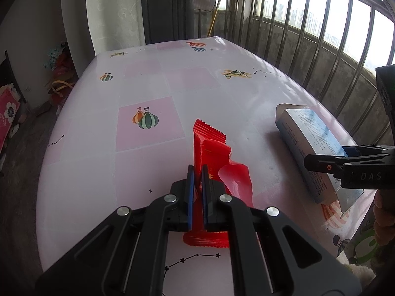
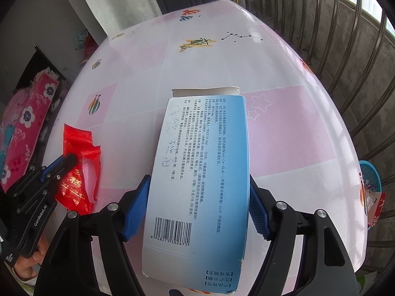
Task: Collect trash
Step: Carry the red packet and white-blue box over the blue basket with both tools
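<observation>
A torn red snack wrapper [image 1: 209, 148] lies on the pink-and-white table [image 1: 98, 172], and my left gripper [image 1: 197, 170] is shut on its near half, the blue pads pinching the foil. In the right wrist view the same wrapper [image 2: 79, 153] lies at the left with the left gripper [image 2: 71, 159] on it. A white-and-blue medicine box [image 2: 197, 148] with black print and a barcode lies flat, its far flap open. My right gripper [image 2: 198, 180] straddles it, both blue pads against its long sides. The box [image 1: 308, 133] and right gripper [image 1: 330, 156] also show at the right of the left wrist view.
A blue basket [image 2: 370, 177] holding some wrappers sits just past the table's right edge. A metal railing [image 1: 321, 37] runs behind and to the right of the table. A dark cabinet [image 1: 167, 12] stands at the far end. Pink floral bags [image 2: 22, 133] lie on the floor at the left.
</observation>
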Available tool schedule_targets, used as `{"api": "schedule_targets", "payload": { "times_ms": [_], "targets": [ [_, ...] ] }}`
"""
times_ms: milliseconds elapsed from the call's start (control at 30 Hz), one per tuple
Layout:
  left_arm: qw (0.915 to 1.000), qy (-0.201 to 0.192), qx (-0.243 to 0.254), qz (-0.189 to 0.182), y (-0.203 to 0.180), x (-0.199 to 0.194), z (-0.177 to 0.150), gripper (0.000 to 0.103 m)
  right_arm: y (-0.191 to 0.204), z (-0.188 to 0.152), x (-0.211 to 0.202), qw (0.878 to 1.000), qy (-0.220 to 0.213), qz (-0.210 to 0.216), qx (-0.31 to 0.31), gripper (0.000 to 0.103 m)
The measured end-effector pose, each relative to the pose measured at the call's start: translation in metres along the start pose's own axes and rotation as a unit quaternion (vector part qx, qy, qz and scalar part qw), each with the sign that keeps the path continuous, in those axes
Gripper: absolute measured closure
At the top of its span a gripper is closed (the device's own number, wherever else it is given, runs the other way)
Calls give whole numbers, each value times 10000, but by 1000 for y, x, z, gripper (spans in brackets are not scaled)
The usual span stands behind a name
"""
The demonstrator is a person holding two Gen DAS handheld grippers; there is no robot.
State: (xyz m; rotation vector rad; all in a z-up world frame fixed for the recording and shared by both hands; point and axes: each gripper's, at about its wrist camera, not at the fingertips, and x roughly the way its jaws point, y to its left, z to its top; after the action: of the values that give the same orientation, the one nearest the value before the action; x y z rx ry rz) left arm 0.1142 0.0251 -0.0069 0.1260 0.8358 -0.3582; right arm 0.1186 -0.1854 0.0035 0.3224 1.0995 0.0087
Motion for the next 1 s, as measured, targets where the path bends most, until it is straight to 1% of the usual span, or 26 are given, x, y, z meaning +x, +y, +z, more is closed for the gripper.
{"api": "schedule_targets", "payload": {
  "times_ms": [333, 633, 833, 1000],
  "targets": [
    [9998, -174, 40, -61, -8, -10, 7, 99, -9, -4, -17, 9997, -174, 125, 94, 33],
    [9993, -322, 183, -89, -20, -21, 13, 99, -25, -8, -34, 9986, -379, 180, 307, 33],
    [9983, -468, 334, -114, -33, -32, 20, 99, -35, -13, -50, 9971, -559, 229, 468, 33],
    [9968, -568, 515, -225, -51, -41, 26, 99, -46, -19, -65, 9947, -745, 282, 654, 33]
  ]
}}
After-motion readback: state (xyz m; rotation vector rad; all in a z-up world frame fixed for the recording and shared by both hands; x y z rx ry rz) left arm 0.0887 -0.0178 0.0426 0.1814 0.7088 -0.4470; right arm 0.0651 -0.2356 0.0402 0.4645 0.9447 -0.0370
